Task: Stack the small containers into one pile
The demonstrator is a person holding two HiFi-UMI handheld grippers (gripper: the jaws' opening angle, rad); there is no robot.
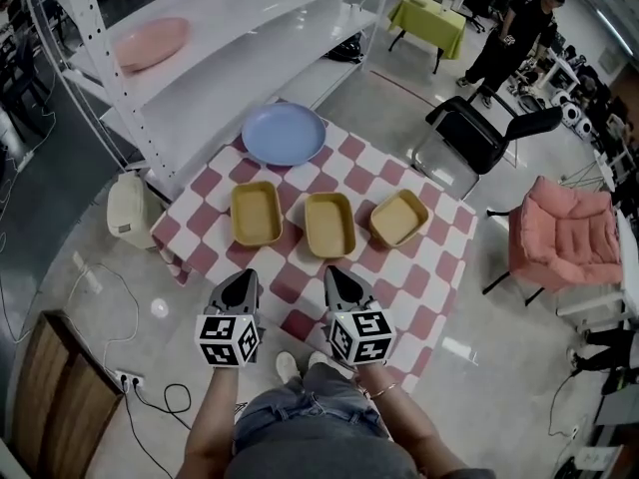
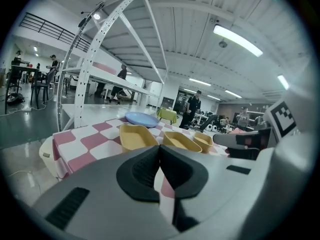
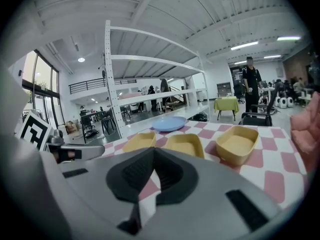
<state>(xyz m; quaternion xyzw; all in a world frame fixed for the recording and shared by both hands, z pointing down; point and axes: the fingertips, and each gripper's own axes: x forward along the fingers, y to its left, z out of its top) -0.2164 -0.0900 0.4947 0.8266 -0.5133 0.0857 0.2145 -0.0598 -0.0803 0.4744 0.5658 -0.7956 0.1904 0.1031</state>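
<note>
Three small yellow containers stand in a row on the red-and-white checked table (image 1: 429,267): the left container (image 1: 256,213), the middle container (image 1: 329,225) and the right container (image 1: 399,218). They show again in the left gripper view as left container (image 2: 135,136), middle container (image 2: 181,141) and right container (image 2: 204,141), and in the right gripper view as left container (image 3: 141,140), middle container (image 3: 186,144) and right container (image 3: 238,145). My left gripper (image 1: 243,283) and right gripper (image 1: 339,277) hover at the table's near edge, both shut and empty, short of the containers.
A blue plate (image 1: 284,133) lies at the table's far side. A white shelf rack (image 1: 230,58) with a pink plate (image 1: 150,43) stands beyond on the left. A black chair (image 1: 484,133) and a pink armchair (image 1: 569,238) stand to the right. A cream case (image 1: 130,210) sits on the floor.
</note>
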